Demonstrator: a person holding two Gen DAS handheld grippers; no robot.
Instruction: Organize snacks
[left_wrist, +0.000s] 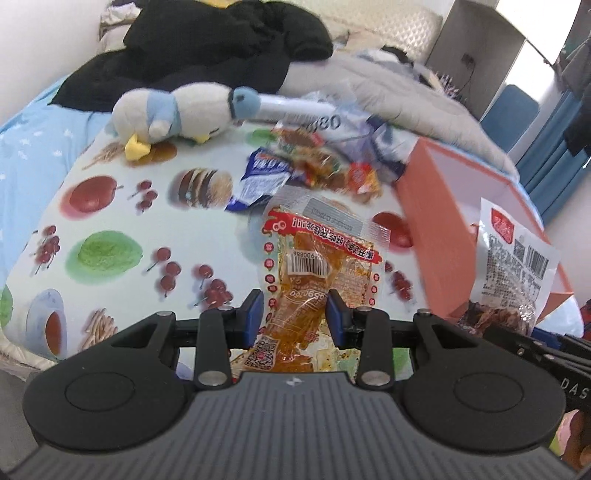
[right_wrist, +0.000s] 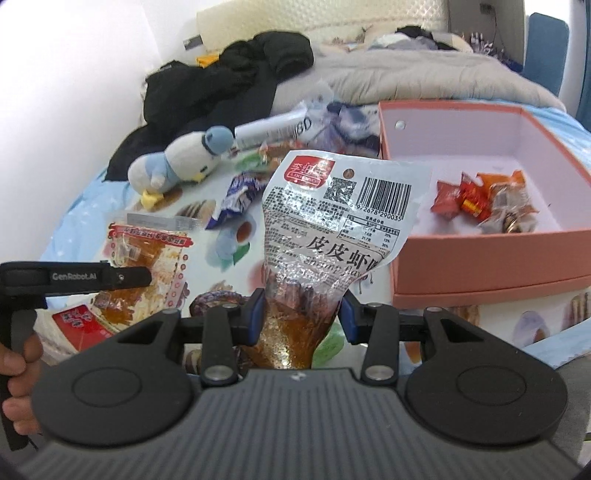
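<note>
Because the snacks belong in the pink box (right_wrist: 491, 273) at right, both tongs pinch packets. Left gripper (left_wrist: 295, 314) pinches the orange snack packet (left_wrist: 317, 266); right gripper (right_wrist: 301, 314) pinches the shrimp snack bag (right_wrist: 332, 221).

Two grippers are in view, the left gripper (left_wrist: 295, 314) and the right gripper (right_wrist: 301, 314), and each holds one packet: one orange-red snack packet (left_wrist: 314, 266) and one white shrimp-snack packet (right_wrist: 332, 214). One pink box (right_wrist: 480, 273) sits on the bed, with about four small wrapped snacks (right_wrist: 480, 203) inside; blur makes the exact number hard to tell. One blue-and-white packet (right_wrist: 236, 195) lies apart from a loose pile of wrappers (left_wrist: 325, 162) too blurred to count. One plush penguin (right_wrist: 181, 166) lies nearby.
</note>
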